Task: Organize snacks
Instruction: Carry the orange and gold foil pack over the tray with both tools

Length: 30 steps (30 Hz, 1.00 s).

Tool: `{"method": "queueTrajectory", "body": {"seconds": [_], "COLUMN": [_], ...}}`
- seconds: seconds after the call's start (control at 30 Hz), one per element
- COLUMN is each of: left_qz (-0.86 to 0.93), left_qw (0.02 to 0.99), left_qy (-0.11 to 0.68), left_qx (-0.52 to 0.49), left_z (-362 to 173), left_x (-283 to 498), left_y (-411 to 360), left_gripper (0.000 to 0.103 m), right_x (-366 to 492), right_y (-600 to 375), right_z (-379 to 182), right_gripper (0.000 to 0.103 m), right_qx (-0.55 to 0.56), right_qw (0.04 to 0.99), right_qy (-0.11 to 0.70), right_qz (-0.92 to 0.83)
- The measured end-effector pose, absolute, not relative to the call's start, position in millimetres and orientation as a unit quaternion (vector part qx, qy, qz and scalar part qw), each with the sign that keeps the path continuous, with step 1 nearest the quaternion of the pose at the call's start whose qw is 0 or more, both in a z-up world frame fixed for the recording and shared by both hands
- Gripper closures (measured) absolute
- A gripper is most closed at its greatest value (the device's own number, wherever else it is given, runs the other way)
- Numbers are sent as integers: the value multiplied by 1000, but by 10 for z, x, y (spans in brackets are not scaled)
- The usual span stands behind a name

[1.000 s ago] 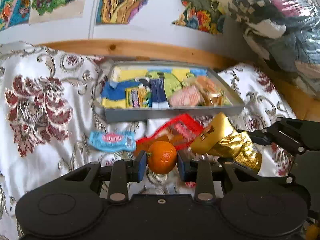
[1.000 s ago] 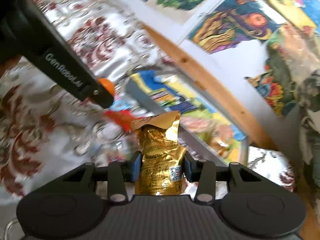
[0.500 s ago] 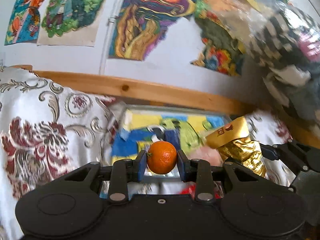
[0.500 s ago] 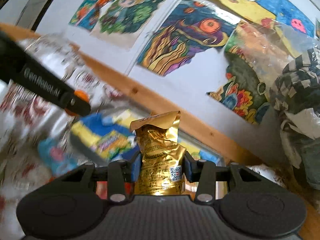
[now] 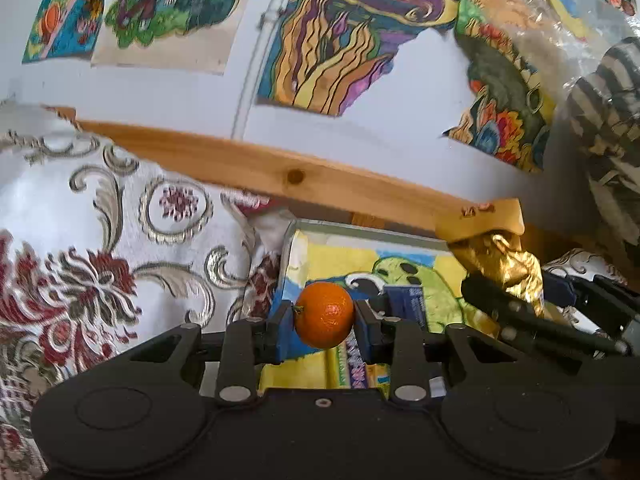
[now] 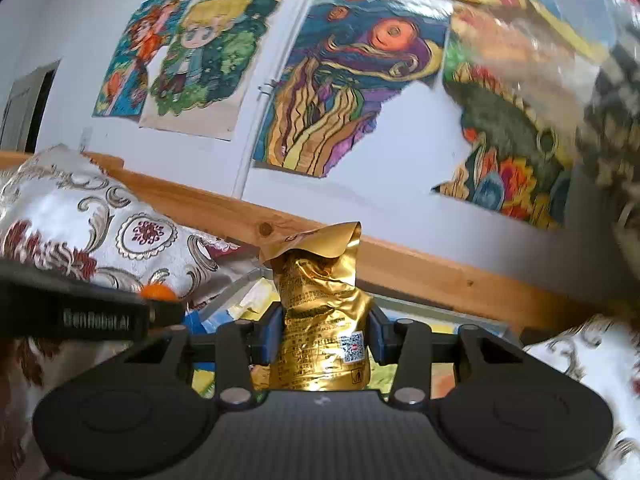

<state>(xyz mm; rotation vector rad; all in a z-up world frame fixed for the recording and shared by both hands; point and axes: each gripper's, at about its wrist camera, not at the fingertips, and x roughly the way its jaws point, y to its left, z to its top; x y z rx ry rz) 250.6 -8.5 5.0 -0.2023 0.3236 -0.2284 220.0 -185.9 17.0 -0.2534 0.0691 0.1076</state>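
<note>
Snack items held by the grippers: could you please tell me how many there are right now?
2. An orange sits clamped in the left gripper; a gold snack bag stands clamped in the right gripper. More snacks below may be hidden.

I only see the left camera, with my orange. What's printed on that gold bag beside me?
Observer: The gold bag has a small QR code low on its front.
Operator: Is it held tight?
Observer: Yes, the right gripper pinches it upright on both sides.
Operator: Does that camera see my orange?
Observer: Just a sliver of the orange behind the left gripper's black finger.
</note>
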Motion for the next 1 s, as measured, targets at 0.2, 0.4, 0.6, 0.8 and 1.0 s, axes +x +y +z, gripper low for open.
{"method": "queueTrajectory", "body": {"seconds": [0.2,0.4,0.6,0.8,1.0], "left_qz": [-118,-128,-128,-126,-125], "left_qw": [974,973,968,967,965], "left_qy": [165,168,189,194,202], "left_qx": [-98,-92,-104,-107,-112], "left_z": [-71,-140,-256,-276,-289], "left_x": [2657,2728,2797,2809,2817], "left_y": [-100,-144,-121,-100,-93], "left_gripper": [69,69,69,69,69], "right_x": [2377,2499,2587,2626,2633], "right_y": [-1885,-1885,-1930,-1937,-1929], "right_z": [105,-12,-67,-108,-120], "right_gripper": [56,56,56,55,55], "right_qx": [-95,-81,-66,-63,-66], "right_qw": [993,993,993,992,991], "right_qy": [43,60,76,88,93], "right_qz": [57,68,69,67,67]}}
